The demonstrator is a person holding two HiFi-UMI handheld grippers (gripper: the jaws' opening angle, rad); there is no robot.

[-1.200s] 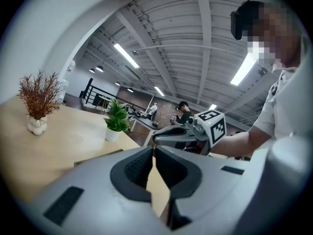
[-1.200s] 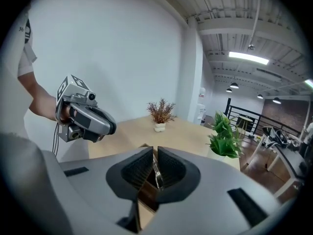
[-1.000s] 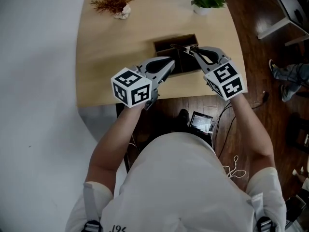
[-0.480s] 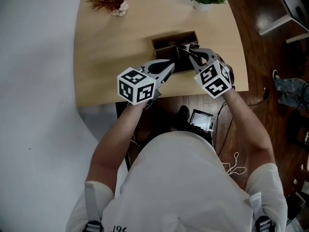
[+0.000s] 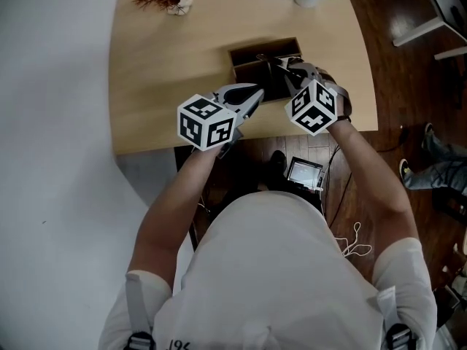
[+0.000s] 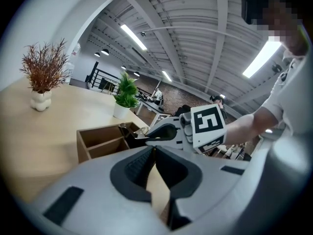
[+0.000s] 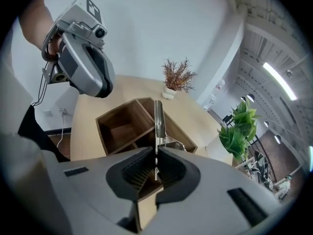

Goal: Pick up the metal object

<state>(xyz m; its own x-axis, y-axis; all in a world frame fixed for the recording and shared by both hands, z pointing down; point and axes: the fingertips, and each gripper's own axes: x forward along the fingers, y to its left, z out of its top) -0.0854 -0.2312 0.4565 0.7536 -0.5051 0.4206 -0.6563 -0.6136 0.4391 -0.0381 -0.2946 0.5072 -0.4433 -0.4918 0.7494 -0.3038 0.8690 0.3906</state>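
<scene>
Jaws of my right gripper [image 7: 156,164], right gripper view: clamped on the metal object [image 7: 158,117]. It is a thin flat strip, edge-on, running out ahead of the pads above the wooden box [image 7: 104,131] and its compartments. I cannot tell if its far end is clear of the box.

Handling, my guess: light, stiff, smooth, so likely slippery. With a long blade and a short bite it may pivot. The pads belong on the flat faces, well in from the end.

Left gripper view: jaws of my left gripper [image 6: 152,154] are together with nothing between them. Across from it the right gripper's tips hold a shiny bit over the box.

Head view: both grippers sit near the front edge of the table [image 5: 160,71]. The right one is over the box, the left just beside it.
</scene>
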